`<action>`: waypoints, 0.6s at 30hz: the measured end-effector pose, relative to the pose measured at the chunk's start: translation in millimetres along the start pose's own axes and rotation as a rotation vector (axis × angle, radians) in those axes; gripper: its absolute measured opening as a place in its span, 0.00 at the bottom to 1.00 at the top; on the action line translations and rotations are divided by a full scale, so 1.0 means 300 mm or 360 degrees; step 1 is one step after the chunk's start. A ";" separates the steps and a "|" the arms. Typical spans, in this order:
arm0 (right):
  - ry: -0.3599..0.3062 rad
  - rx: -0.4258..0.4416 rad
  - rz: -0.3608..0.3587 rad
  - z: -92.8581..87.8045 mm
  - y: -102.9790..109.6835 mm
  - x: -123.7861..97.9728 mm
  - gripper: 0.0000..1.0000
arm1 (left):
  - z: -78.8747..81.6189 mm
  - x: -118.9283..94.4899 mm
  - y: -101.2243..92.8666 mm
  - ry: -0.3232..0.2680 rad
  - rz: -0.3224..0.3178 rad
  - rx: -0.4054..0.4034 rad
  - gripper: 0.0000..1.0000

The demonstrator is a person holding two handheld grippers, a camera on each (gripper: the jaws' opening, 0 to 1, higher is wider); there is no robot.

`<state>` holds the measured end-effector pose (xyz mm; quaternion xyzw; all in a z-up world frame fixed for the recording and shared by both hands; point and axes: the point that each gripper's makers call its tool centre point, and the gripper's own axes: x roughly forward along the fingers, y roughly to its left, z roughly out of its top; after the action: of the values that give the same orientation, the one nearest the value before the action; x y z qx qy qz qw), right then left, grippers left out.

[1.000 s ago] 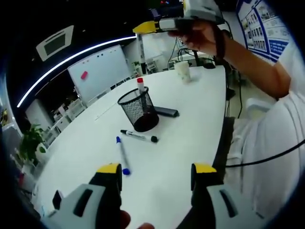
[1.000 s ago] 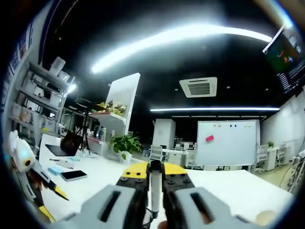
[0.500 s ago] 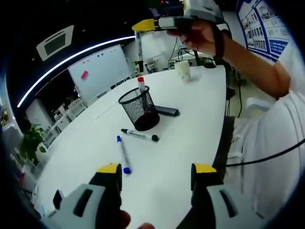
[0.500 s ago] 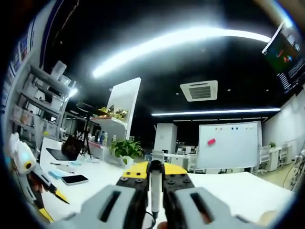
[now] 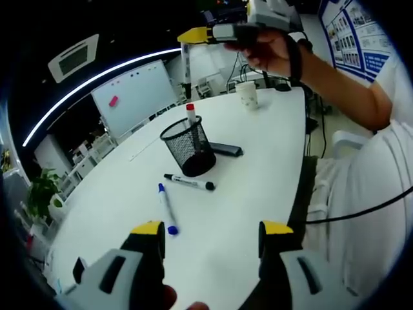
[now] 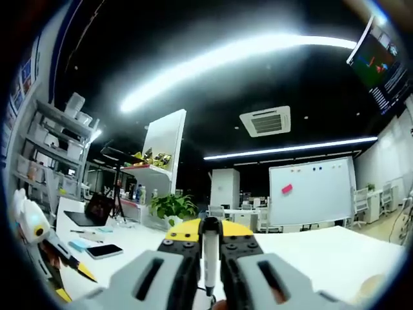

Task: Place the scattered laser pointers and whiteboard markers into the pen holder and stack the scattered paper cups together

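Your right claw [image 6: 210, 248] is clamped on a white marker [image 6: 210, 258] hanging upright, directly above the mesh pen holder [image 5: 188, 148]; lower it along that axis. Your left claw [image 5: 211, 234] gapes empty, a blue marker [image 5: 166, 210] lying lengthwise just ahead, a black marker [image 5: 188, 183] crosswise beyond.
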<state>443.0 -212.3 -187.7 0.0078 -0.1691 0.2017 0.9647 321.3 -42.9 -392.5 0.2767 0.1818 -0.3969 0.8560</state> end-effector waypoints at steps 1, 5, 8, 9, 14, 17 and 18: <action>0.0004 0.0009 0.0000 -0.003 0.000 0.000 0.10 | 0.001 -0.001 0.001 -0.0001 0.0001 0.0000 0.59; 0.0019 0.0031 0.0000 -0.020 -0.007 0.003 0.10 | 0.004 -0.003 0.005 -0.0001 0.0009 -0.0004 0.59; 0.0031 0.0044 0.0003 -0.033 -0.008 0.003 0.10 | 0.002 0.001 0.002 0.0002 0.0002 -0.0001 0.59; 0.0037 0.0054 0.0005 -0.039 -0.007 0.003 0.10 | 0.001 0.002 0.002 0.0002 -0.0001 0.0002 0.59; 0.0057 0.0092 0.0021 -0.064 0.001 0.001 0.10 | -0.007 0.003 0.016 0.0002 -0.0004 0.0003 0.59; 0.0048 0.0127 0.0048 -0.070 0.022 0.000 0.10 | -0.008 -0.008 0.028 0.0000 0.0005 0.0004 0.59; 0.0045 0.0139 0.0058 -0.071 0.029 0.000 0.10 | -0.008 -0.012 0.032 0.0000 0.0008 0.0005 0.59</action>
<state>446.4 -202.7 -208.4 0.0439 -0.1465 0.2264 0.9620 326.4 -34.3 -389.2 0.2785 0.1803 -0.3950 0.8567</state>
